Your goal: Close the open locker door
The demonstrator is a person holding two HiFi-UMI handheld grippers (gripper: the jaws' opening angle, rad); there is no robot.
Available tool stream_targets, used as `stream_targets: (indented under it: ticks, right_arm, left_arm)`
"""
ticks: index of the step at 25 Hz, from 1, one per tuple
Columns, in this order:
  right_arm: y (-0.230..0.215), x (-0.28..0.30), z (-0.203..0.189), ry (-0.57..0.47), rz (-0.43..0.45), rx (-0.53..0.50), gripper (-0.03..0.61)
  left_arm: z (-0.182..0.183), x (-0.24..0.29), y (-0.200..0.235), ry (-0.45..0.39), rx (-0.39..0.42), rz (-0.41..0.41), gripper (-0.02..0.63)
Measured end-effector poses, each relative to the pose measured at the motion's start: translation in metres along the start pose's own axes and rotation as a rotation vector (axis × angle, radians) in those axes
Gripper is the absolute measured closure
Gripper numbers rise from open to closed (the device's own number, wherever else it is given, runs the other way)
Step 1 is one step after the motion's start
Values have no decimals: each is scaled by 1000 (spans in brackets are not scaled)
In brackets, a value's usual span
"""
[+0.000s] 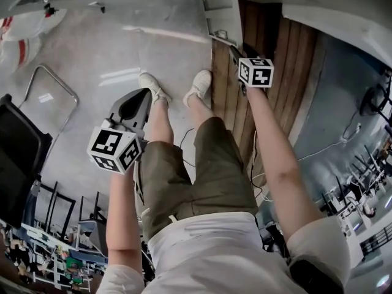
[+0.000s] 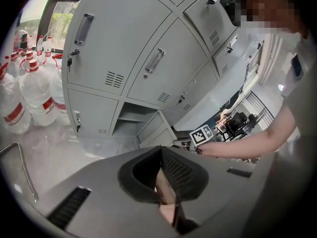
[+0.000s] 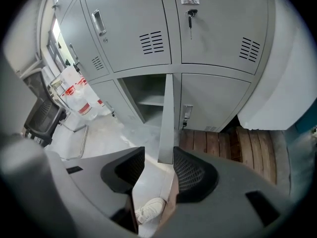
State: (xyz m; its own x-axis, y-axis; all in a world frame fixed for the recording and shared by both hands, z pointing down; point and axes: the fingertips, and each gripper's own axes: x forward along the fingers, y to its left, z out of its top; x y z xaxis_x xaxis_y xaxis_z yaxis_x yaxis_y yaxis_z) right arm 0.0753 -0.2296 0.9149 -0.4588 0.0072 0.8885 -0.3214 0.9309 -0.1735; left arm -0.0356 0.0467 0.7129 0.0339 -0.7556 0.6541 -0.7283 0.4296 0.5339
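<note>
The grey locker door (image 3: pixel 167 118) of a bottom-row compartment (image 3: pixel 146 95) stands open, edge-on toward me in the right gripper view. My right gripper (image 3: pixel 158 165) is open around that edge: the door lies next to the right pad, with a gap to the left pad. In the head view the right gripper (image 1: pixel 236 52) reaches to the door (image 1: pixel 223 11) at the top. The left gripper view shows the same door (image 2: pixel 156 133) swung out from the lockers. My left gripper (image 2: pixel 161 155) is shut on nothing and hangs by the person's left leg (image 1: pixel 136 103).
Large water bottles (image 2: pixel 29 88) stand left of the lockers. Wooden boards (image 1: pixel 269 72) lie on the floor right of the door, beside a white cabinet (image 3: pixel 277 98). A metal tube frame (image 1: pixel 52 90) and a black chair (image 1: pixel 15 146) sit at the left. The person's feet (image 1: pixel 199 84) are just before the door.
</note>
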Motion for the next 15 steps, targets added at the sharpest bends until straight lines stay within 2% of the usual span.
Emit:
stream_targets:
  ticks: [5, 15]
  right_arm:
    - [15, 5, 1, -31, 0, 32, 385]
    - [58, 20, 7, -22, 7, 33, 385]
  left_arm:
    - [-15, -1, 11, 32, 11, -20, 612]
    - [-27, -13, 47, 45, -5, -56, 612]
